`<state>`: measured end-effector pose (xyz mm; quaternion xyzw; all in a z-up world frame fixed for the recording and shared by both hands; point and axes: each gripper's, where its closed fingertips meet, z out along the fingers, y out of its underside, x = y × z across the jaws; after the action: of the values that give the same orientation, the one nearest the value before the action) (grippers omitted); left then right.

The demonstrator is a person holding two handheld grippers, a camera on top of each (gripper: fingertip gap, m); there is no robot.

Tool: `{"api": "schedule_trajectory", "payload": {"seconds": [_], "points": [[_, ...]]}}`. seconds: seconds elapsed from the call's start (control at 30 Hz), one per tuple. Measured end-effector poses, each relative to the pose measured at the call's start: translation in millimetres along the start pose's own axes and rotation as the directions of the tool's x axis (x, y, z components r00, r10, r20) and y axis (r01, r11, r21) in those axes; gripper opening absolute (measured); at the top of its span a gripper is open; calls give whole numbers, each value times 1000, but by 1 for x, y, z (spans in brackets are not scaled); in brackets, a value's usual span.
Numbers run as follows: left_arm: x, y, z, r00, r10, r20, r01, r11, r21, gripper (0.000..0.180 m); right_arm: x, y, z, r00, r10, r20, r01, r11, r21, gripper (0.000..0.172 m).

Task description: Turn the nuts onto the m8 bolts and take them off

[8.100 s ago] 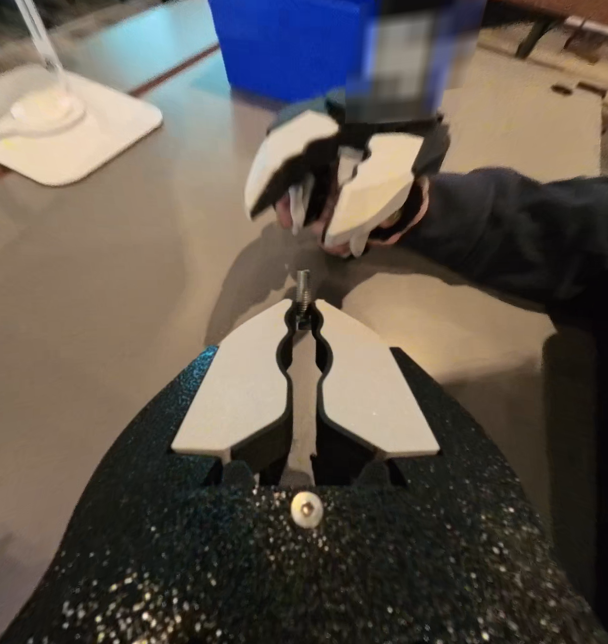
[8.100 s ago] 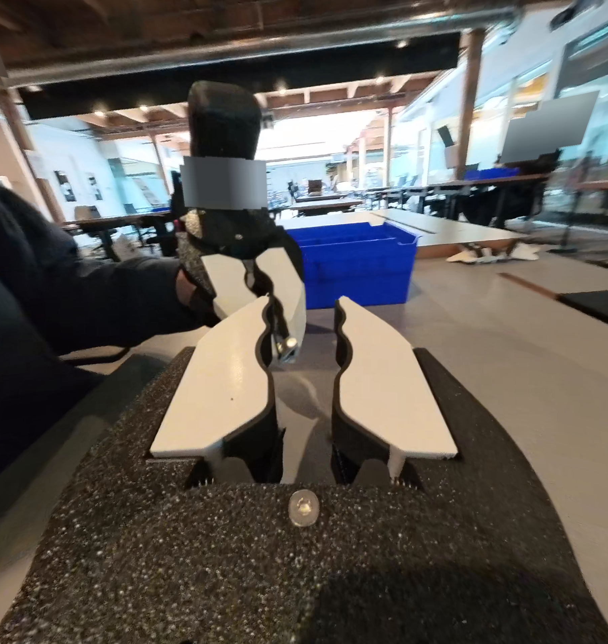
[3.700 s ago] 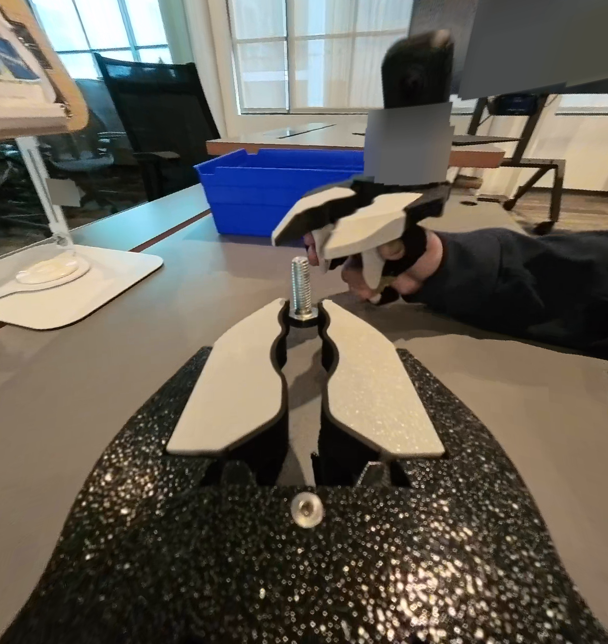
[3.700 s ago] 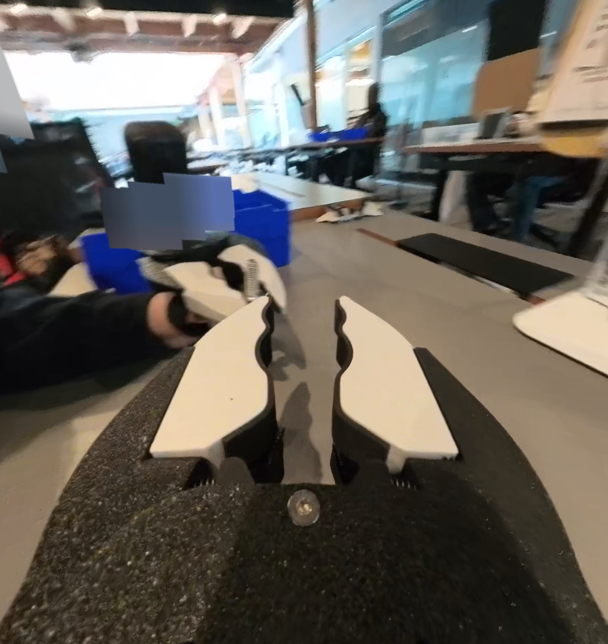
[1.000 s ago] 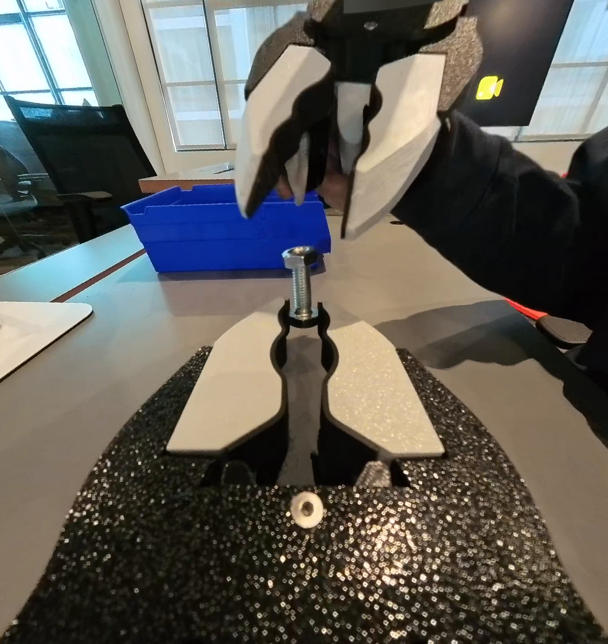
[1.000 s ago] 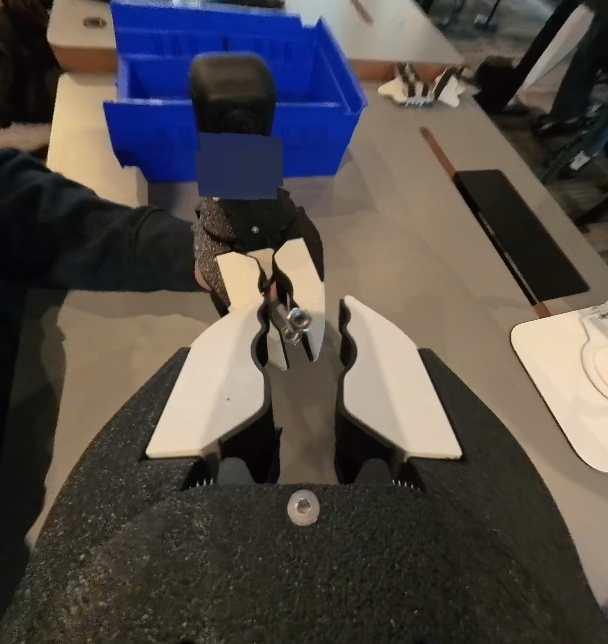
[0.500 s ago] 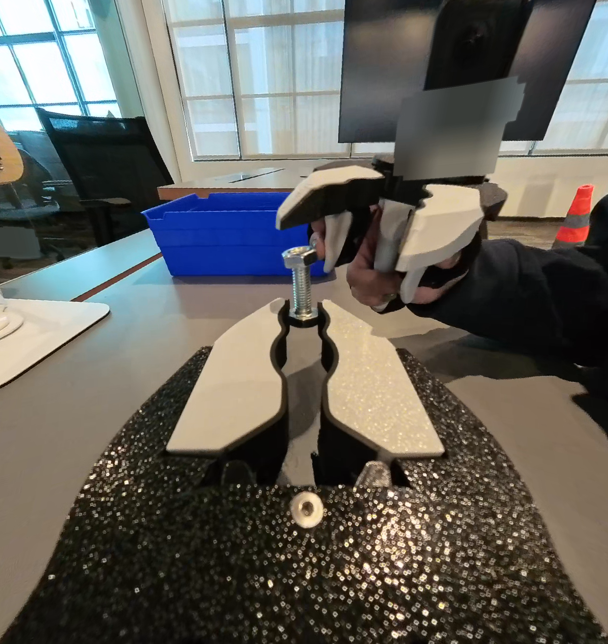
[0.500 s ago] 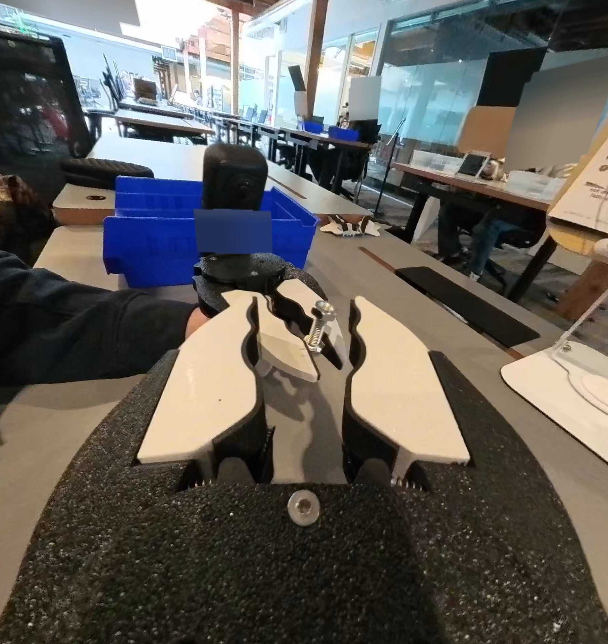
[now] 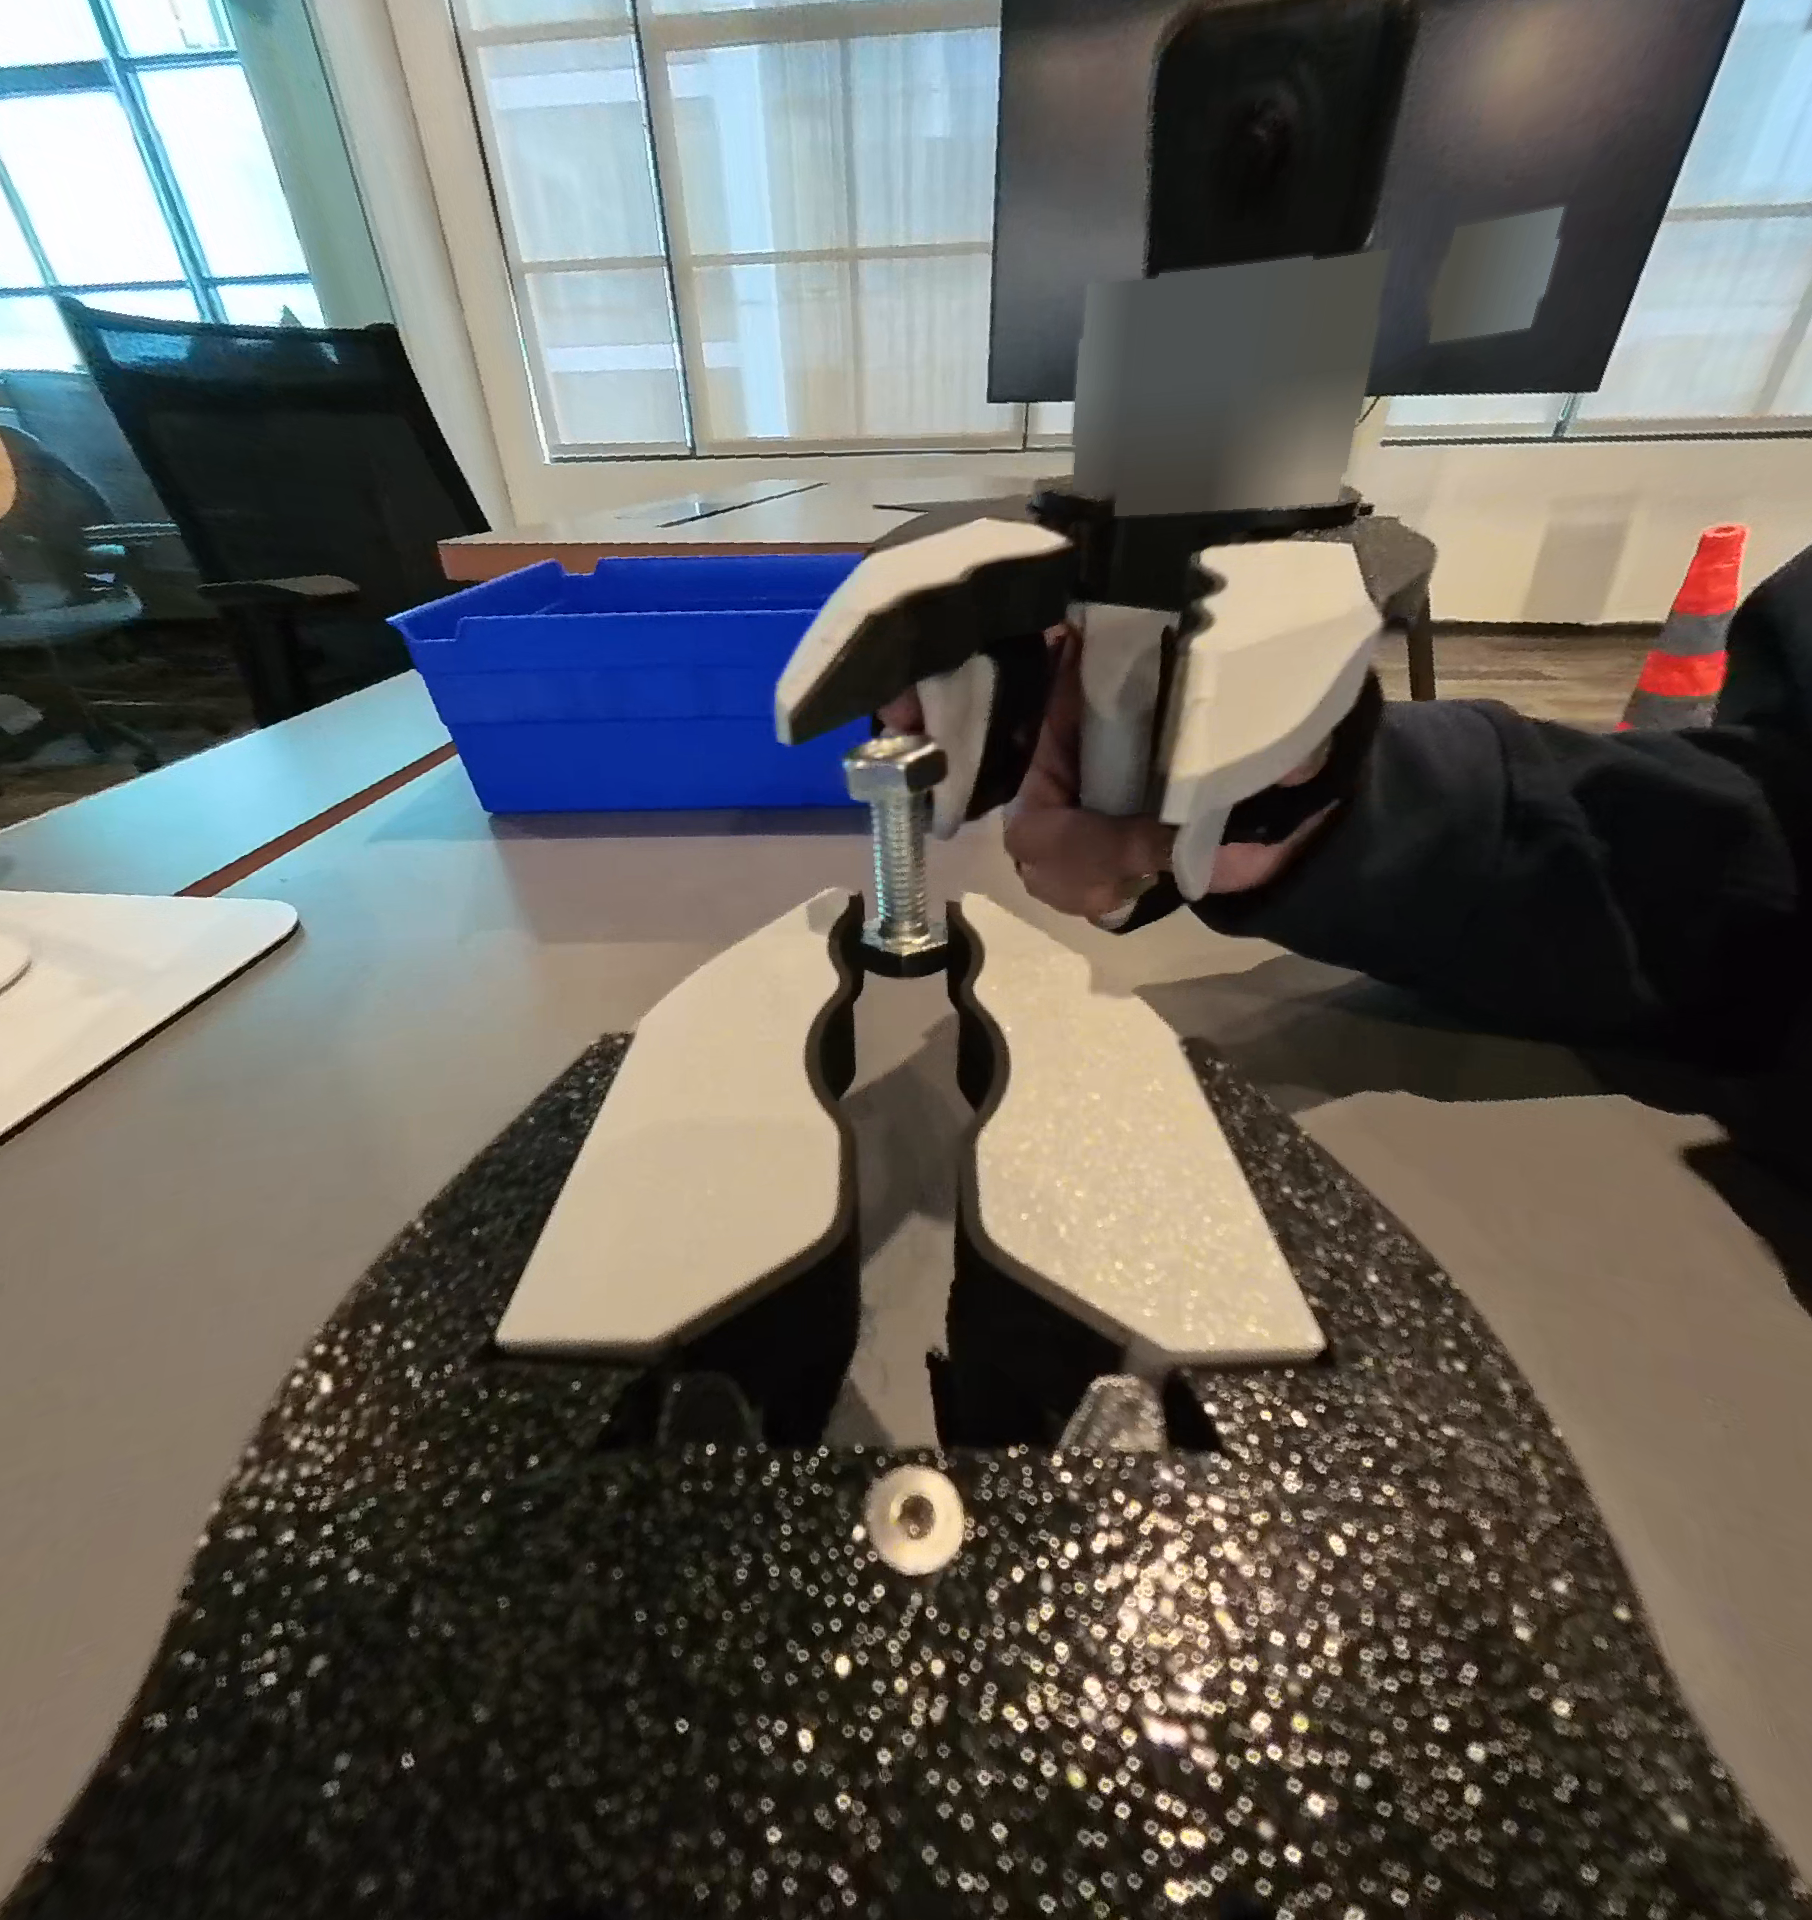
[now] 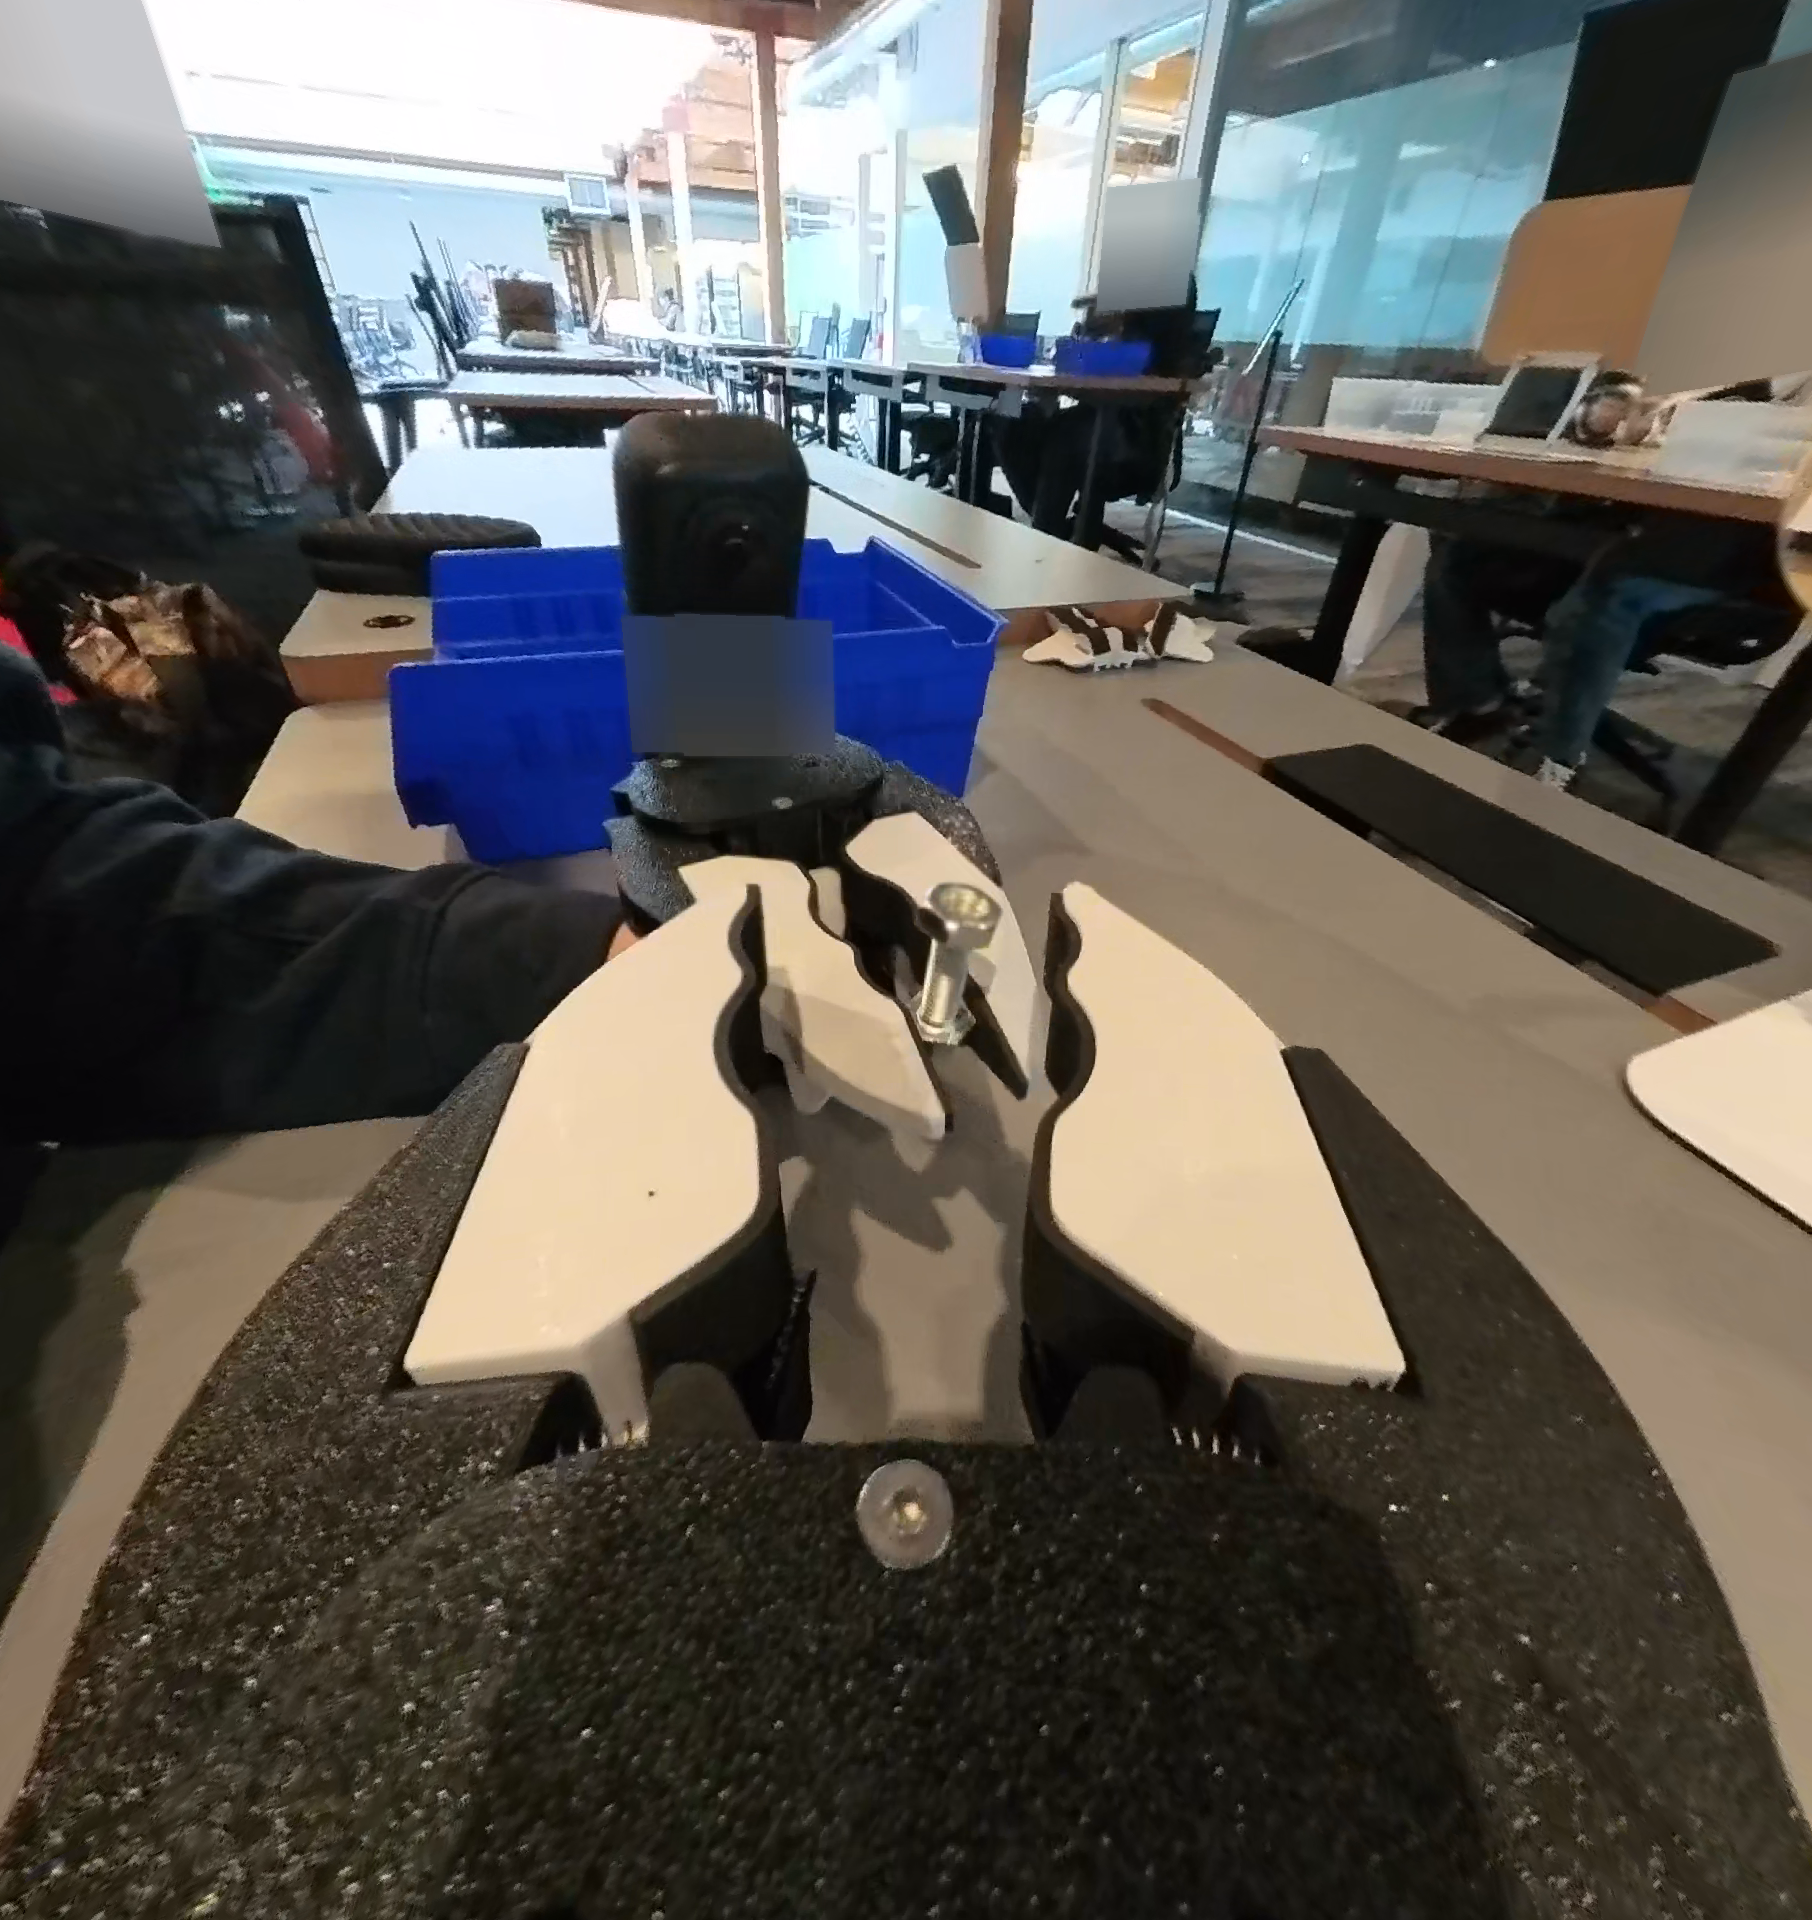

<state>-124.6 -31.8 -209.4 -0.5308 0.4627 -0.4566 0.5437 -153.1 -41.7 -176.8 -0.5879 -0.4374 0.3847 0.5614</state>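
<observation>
Above the grey counter [image 9: 466,1039], the left tongs [image 9: 898,951] clenched the nut [image 9: 900,940] at the bolt's [image 9: 897,831] tip; the right tongs [image 10: 902,935] hung released, most threading seemingly remaining.

A grey table [image 9: 258,1091] carries everything, its top smooth and matte, with a thin brown strip [image 9: 310,842] running across it in the left wrist view. A blue bin [image 9: 621,696] sits on it toward the far edge. A white pad [image 9: 102,997] with rounded corners lies flat on the surface off to one side, something pale resting on it. In the right wrist view a black mat [image 10: 1504,873] lies flat along the table, with another brown strip [image 10: 1203,727] beyond it. Small white and black parts [image 10: 1120,634] lie near the bin.
</observation>
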Motion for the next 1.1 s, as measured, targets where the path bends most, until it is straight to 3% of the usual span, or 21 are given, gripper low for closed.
{"api": "schedule_trajectory", "payload": {"seconds": [0.27,0.47,0.7,0.8,0.9,1.0,1.1], "points": [[11,1,4,998,10,-59,-11,1000,-9,14,-13,1,10,994,37,99,-36,999,-9,53],[1,-3,-2,999,-27,-26,28,999,26,14,-5,-4,-6,999,15,38,-16,1000,27,51],[8,0,3,998,-18,-53,18,1000,4,15,-3,2,9,999,23,24,-24,1000,7,51],[-1,4,1,1000,-22,5,23,999,-23,15,8,11,6,999,-10,-45,10,1000,-7,46],[-17,7,-5,994,-31,100,35,999,-37,14,34,19,-6,985,24,-170,-10,996,86,43],[-24,6,-9,988,-39,149,43,999,-26,14,55,20,-21,956,161,-245,-95,961,261,39],[-29,6,-10,982,-41,186,47,999,-28,14,70,21,-26,923,216,-317,-118,947,300,38]]}}
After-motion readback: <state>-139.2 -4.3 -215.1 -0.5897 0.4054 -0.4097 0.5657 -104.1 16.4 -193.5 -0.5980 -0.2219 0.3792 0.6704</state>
